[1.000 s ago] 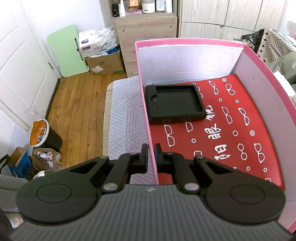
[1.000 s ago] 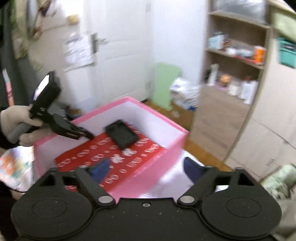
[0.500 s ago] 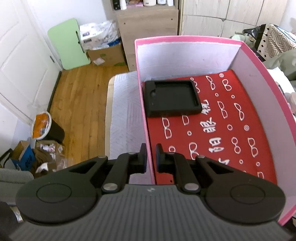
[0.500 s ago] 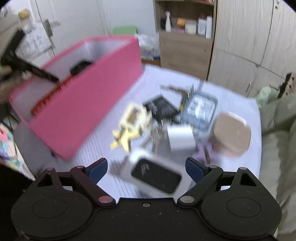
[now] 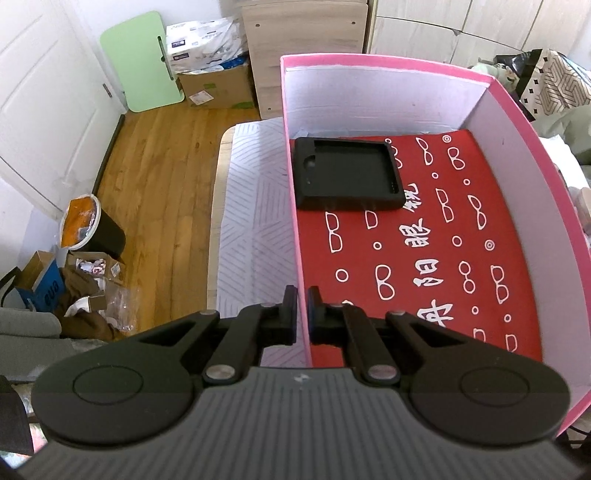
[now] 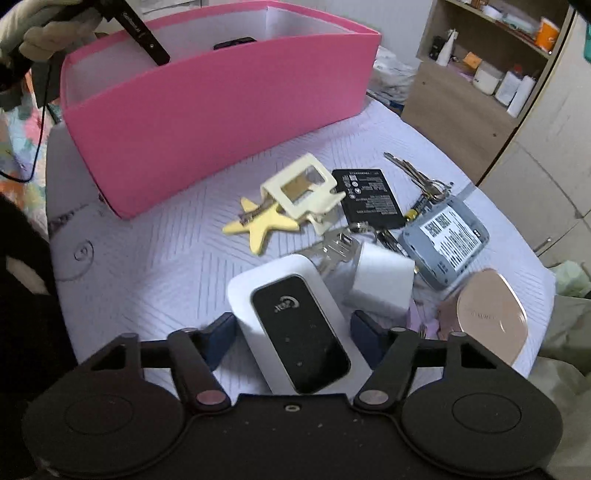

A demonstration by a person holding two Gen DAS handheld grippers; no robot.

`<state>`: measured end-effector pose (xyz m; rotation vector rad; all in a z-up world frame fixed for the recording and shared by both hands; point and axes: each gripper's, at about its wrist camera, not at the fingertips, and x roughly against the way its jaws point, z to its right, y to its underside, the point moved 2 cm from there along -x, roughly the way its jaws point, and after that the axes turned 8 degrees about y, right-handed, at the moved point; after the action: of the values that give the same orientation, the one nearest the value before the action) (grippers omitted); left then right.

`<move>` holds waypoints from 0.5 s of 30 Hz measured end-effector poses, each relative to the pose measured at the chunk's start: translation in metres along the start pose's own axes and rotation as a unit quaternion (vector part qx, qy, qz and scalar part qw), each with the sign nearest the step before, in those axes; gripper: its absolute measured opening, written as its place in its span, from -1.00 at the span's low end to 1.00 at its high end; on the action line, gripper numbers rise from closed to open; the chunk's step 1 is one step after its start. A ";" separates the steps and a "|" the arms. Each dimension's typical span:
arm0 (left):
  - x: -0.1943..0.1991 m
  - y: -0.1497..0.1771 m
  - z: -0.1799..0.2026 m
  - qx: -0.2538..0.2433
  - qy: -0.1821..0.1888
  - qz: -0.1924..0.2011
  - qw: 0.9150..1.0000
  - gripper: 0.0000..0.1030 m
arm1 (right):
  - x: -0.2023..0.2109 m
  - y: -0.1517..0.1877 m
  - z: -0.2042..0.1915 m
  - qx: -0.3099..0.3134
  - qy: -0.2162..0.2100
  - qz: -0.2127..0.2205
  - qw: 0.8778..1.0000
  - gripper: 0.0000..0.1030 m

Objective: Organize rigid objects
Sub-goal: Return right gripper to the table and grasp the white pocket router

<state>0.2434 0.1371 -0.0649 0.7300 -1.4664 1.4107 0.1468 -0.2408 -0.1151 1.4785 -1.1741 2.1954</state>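
My left gripper (image 5: pixel 302 314) is shut on the left wall of the pink box (image 5: pixel 369 99), one finger inside and one outside. A black case (image 5: pixel 347 173) lies on the box's red patterned floor, near the far left corner. In the right wrist view, my right gripper (image 6: pixel 293 330) is low over a pile of small items, and its jaws are closing. Between the blue pads (image 6: pixel 221 332) lies a white device with a black face (image 6: pixel 295 325), with a small gap showing on the right side. A gloved hand (image 6: pixel 48 33) holds the left gripper at the pink box (image 6: pixel 221 107).
Beyond the device lie a yellow star (image 6: pixel 264 225), a cream frame (image 6: pixel 299 192), a black battery (image 6: pixel 371 197), keys (image 6: pixel 417 177), a white charger (image 6: pixel 380 280), a grey labelled device (image 6: pixel 443 236) and a pink compact (image 6: pixel 487 314). All rest on a white patterned cloth (image 5: pixel 251 221). Wooden floor with a bin (image 5: pixel 92 229) is to the left.
My right gripper swung away from over the box and dropped to the pile, its jaws narrowing around the white device. The left gripper stayed clamped on the box wall.
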 end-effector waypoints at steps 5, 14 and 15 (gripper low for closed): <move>0.000 -0.001 0.003 -0.004 -0.006 -0.004 1.000 -0.91 | -0.009 -0.002 -0.005 0.012 0.014 -0.001 1.000 0.43; 0.001 -0.002 0.001 0.007 0.001 -0.009 1.000 -0.89 | -0.002 -0.005 0.006 -0.065 0.000 0.016 0.998 0.32; 0.001 -0.002 0.000 0.009 0.001 -0.010 1.000 -0.89 | 0.003 -0.007 0.005 -0.076 -0.011 0.025 0.997 0.32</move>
<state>0.2448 0.1367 -0.0629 0.7528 -1.4420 1.4116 0.1529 -0.2409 -0.1079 1.4299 -1.3657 2.0733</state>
